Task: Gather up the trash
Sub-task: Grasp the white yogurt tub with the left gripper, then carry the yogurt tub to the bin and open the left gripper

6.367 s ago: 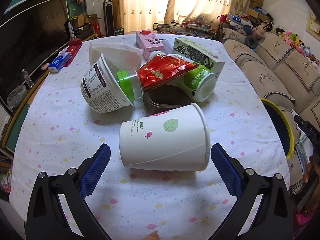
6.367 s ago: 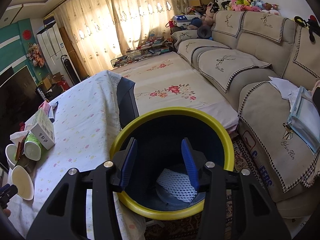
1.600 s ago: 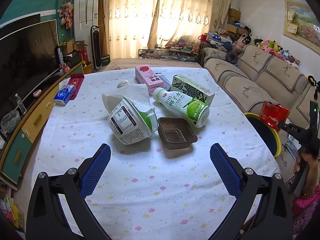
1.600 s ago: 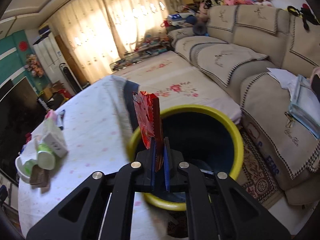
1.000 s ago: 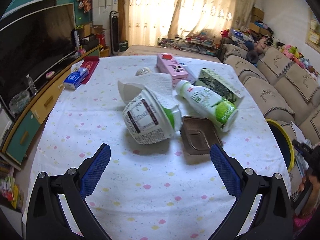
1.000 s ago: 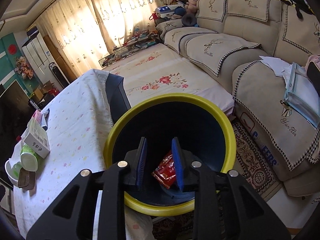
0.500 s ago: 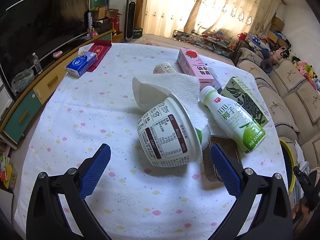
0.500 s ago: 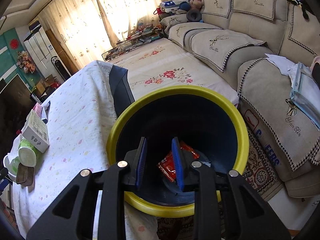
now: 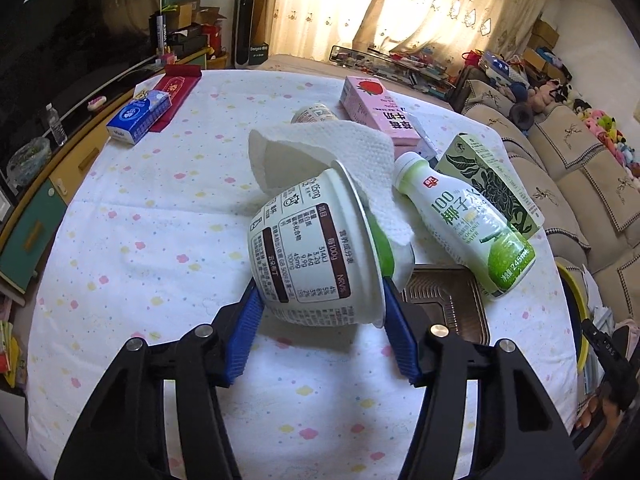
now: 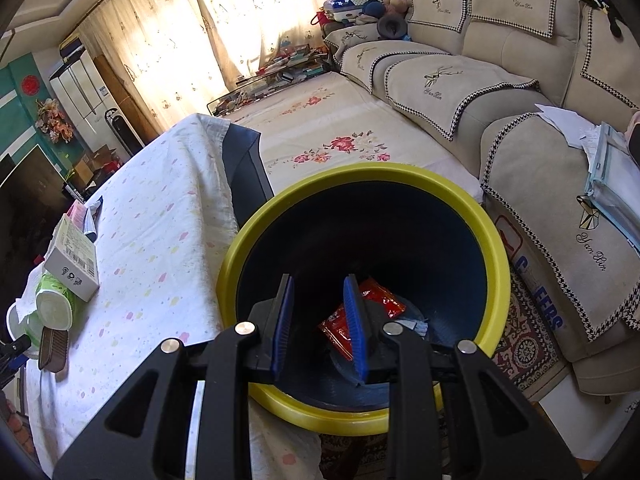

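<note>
We are clamping the left gripper on the tub, its mouth hidden by tissue; the right gripper, jaws apart, is partly covering the wrapper inside the bin.

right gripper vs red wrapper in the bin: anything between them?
Nothing. In the right wrist view the right gripper hangs open over the yellow-rimmed bin; the red wrapper lies at the bottom, partly behind one finger.

The left gripper is clamping its blue pads against both sides of the tipped yogurt cup, which is lying beside the coconut-water bottle and the brown tray.
</note>
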`<state>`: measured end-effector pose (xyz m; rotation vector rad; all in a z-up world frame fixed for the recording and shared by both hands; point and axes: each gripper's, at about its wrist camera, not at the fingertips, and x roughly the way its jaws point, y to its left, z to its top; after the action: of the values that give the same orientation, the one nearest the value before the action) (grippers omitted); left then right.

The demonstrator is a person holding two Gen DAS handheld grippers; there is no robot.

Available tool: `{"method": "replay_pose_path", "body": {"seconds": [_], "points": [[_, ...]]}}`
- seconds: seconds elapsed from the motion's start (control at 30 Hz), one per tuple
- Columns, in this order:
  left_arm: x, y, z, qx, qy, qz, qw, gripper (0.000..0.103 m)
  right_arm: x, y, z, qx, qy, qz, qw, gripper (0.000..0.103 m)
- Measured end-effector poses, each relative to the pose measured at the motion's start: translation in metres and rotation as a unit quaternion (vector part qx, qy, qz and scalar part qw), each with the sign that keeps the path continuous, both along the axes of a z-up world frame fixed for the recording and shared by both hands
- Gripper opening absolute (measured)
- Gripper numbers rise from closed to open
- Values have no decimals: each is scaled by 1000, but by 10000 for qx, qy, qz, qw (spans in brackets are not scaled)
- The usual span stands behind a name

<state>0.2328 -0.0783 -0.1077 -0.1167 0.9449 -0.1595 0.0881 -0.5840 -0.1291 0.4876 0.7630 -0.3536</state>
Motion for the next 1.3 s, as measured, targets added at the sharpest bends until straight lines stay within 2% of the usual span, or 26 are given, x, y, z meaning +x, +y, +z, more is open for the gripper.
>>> {"method": "replay_pose_path", "body": {"seconds": [0.13, 0.27, 0.3, 0.43, 0.57, 0.8, 0.9, 1.13, 1.3], "points": [[-6, -5, 7, 343, -238, -58, 9991, 57, -1, -1, 0, 19, -12, -7, 10000, 25], [-13, -13, 17, 953, -567, -130, 9937, 57, -1, -2, 0, 28, -25, -2, 10000, 25], [-16, -17, 21, 1202, -700, -159, 9902, 57, -2, -2, 0, 29, -27, 2, 10000, 25], [-25, -27, 35, 1787, -1072, -253, 9777, 57, -2, -2, 0, 37, -42, 13, 10000, 25], [-35, -34, 51, 2197, -1451, -253, 9644, 57, -2, -2, 0, 45, -53, 23, 10000, 25], [-41, -29, 75, 2110, -1699, -172, 9624, 57, -3, -3, 1, 54, -71, 5, 10000, 25], [-42, -25, 84, 1951, -1739, -195, 9650, 57, -3, -3, 2, 58, -79, 7, 10000, 25], [-53, -33, 95, 1392, -1739, -531, 9734, 57, -5, -4, 4, 53, -102, 15, 9999, 25], [-67, -66, 101, 1117, -1817, -997, 9719, 57, -13, -9, 12, -52, -190, -87, 9998, 25]]}}
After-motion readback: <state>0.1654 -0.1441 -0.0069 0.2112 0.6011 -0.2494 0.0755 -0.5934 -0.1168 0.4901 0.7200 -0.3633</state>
